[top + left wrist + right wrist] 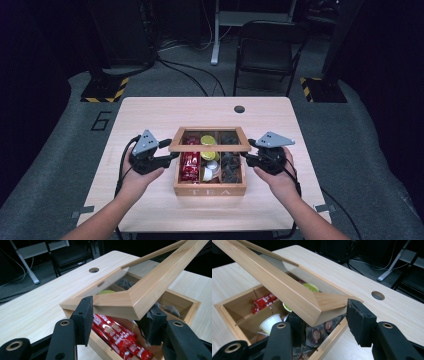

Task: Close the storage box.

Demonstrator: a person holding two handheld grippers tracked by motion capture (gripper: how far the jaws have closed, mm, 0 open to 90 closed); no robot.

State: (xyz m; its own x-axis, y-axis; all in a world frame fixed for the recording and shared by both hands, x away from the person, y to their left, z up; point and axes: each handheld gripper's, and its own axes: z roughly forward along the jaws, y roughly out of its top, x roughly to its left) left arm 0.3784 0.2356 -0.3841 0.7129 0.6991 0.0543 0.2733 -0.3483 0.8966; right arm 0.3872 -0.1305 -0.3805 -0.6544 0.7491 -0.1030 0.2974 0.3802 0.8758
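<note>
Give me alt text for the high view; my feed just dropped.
Two hands hold grippers at either side of a wooden tea box on a table, with its glass-paned lid half raised between the left gripper and right gripper. Inside are red packets, pods and dark packets.

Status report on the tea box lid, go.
Left claw and right claw each straddle a front corner of the lid; grip unclear. Lid raised over the tea box, compartments full. Nothing in the way.
</note>
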